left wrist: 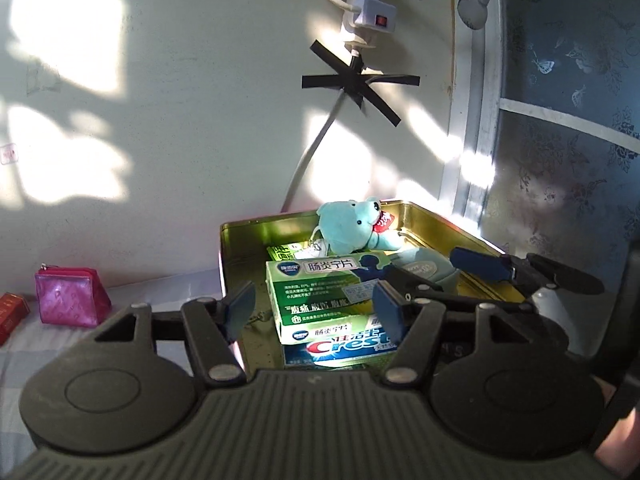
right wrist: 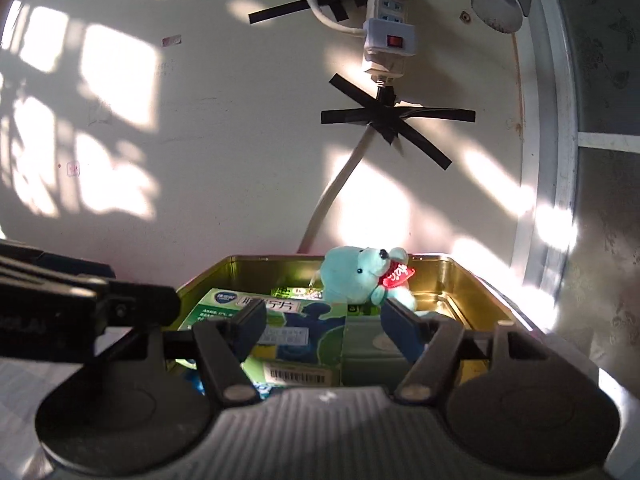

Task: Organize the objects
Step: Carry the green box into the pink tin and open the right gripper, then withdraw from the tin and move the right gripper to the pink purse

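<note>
A gold metal tin stands against the wall. In it lie a teal plush bear, a green medicine box, a Crest toothpaste box under it, and a grey-green pouch. My left gripper is open and empty, just in front of the medicine box. My right gripper is open and empty over the tin's near side; it also shows in the left wrist view.
A pink coin purse and a red box lie on the checked cloth left of the tin. A power strip and cable are taped to the wall above. A window frame stands at the right.
</note>
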Demonstrator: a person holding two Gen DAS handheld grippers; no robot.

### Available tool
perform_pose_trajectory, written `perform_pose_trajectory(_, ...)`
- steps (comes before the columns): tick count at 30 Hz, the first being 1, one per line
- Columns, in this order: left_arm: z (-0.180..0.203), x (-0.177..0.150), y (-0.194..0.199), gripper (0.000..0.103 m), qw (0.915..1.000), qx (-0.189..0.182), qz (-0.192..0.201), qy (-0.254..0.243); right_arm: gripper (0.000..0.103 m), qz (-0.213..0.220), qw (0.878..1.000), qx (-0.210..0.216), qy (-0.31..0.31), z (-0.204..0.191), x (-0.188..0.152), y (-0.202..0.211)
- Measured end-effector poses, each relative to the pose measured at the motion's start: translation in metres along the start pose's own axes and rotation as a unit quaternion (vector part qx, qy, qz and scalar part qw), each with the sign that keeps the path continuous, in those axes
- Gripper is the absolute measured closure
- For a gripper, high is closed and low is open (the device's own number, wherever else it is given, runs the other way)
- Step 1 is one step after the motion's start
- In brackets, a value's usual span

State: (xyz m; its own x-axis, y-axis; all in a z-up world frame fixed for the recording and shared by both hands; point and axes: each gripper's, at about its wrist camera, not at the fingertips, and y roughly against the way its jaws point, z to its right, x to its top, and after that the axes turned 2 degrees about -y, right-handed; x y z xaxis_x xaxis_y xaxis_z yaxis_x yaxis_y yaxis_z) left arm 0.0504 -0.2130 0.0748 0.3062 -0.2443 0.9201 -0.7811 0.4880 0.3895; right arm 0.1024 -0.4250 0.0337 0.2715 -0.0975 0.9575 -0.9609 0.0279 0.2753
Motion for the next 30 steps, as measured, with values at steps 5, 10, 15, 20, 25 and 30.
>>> perform_pose_trajectory(5, -0.019, -0.006, 0.030, 0.034, 0.9985, 0.029, 0.000, 0.047, 0.036, -0.001, 0.999, 0.030, -0.040, 0.013, -0.016, 0.000)
perform_pose_trajectory(10, -0.031, -0.013, 0.054, 0.034, 0.9969, 0.044, 0.000, 0.065, 0.036, 0.016, 0.997, 0.038, -0.069, 0.020, -0.013, 0.006)
perform_pose_trajectory(15, -0.062, -0.043, 0.077, 0.034, 0.9922, 0.093, -0.018, 0.081, 0.036, 0.023, 0.995, 0.043, -0.090, 0.027, -0.013, 0.008)
perform_pose_trajectory(20, -0.116, -0.093, 0.100, 0.034, 0.9729, 0.176, -0.060, 0.138, 0.036, 0.039, 0.994, 0.032, -0.098, 0.029, -0.013, 0.012)
perform_pose_trajectory(25, -0.159, -0.125, 0.130, 0.034, 0.9492, 0.252, -0.072, 0.174, 0.032, 0.054, 0.994, 0.012, -0.090, 0.027, -0.015, 0.013)
perform_pose_trajectory(30, -0.181, -0.139, 0.145, 0.034, 0.9402, 0.266, -0.070, 0.201, 0.031, 0.053, 0.996, -0.019, -0.063, 0.019, -0.018, 0.009)
